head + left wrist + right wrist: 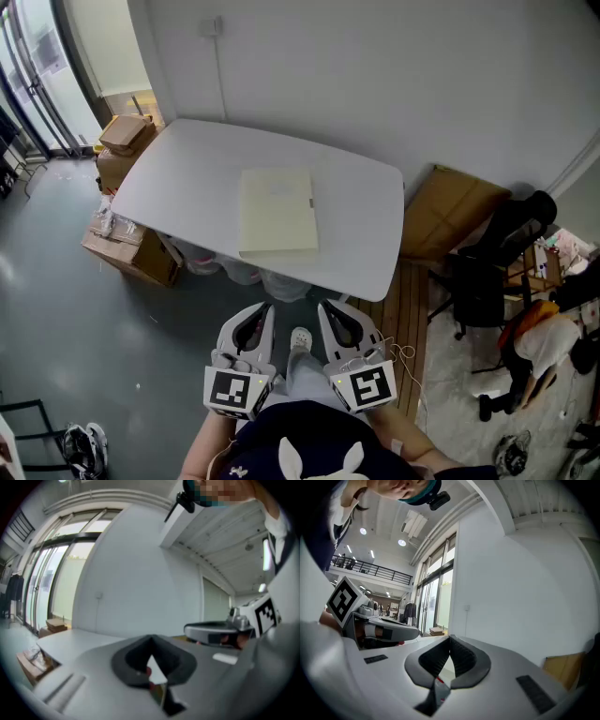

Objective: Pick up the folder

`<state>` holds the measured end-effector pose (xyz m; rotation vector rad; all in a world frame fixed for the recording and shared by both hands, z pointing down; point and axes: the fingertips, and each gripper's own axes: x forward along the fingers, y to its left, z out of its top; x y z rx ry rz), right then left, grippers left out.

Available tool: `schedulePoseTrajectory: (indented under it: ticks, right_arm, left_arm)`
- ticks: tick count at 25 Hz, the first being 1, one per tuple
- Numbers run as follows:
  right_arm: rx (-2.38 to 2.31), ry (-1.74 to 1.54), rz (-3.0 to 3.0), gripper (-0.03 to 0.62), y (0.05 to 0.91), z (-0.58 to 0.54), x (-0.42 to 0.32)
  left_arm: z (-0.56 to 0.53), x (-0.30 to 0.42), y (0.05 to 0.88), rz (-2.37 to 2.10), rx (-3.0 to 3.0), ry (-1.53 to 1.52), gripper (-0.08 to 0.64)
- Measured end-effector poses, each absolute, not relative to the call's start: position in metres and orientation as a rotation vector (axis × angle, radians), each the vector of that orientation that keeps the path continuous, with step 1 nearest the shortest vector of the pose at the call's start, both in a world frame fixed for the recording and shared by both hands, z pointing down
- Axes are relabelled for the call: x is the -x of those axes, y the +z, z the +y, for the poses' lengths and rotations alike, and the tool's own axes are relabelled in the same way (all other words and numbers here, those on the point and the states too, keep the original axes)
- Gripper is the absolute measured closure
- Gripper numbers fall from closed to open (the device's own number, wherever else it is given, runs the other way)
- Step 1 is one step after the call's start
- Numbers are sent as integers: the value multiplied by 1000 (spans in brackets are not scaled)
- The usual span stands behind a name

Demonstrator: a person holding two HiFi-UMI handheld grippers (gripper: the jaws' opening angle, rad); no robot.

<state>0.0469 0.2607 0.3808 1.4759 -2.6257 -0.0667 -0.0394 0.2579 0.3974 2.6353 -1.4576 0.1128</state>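
A pale cream folder point(277, 211) lies flat near the middle of the white table point(178, 169), closed, its long side running away from me. Both grippers hang below the table's near edge, close to my body and well short of the folder. My left gripper point(265, 311) is shut with its tips together and nothing in it. My right gripper point(325, 309) is shut and empty too. In the left gripper view the jaws point(151, 639) meet in front of the table top. In the right gripper view the jaws point(450, 640) meet, with the left gripper beside them.
Cardboard boxes point(131, 246) are stacked at the table's left end. A flattened carton point(450, 211) leans against the wall to the right. A black office chair point(492, 262) and clutter stand further right. Plastic bags point(239, 272) sit under the table.
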Motion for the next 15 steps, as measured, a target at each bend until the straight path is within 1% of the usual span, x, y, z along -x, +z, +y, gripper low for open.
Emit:
schedulePoseTrajectory:
  ticks: [5,15]
  right_arm:
    - [-1472,-63,-2639,581,383,246,-47]
    - [-1444,-22,-2688,581,385,208,-53]
  left_arm:
    - [241,38,394,-1468,-2607,67,558]
    - [204,33,402,-1477,-2592,122,558]
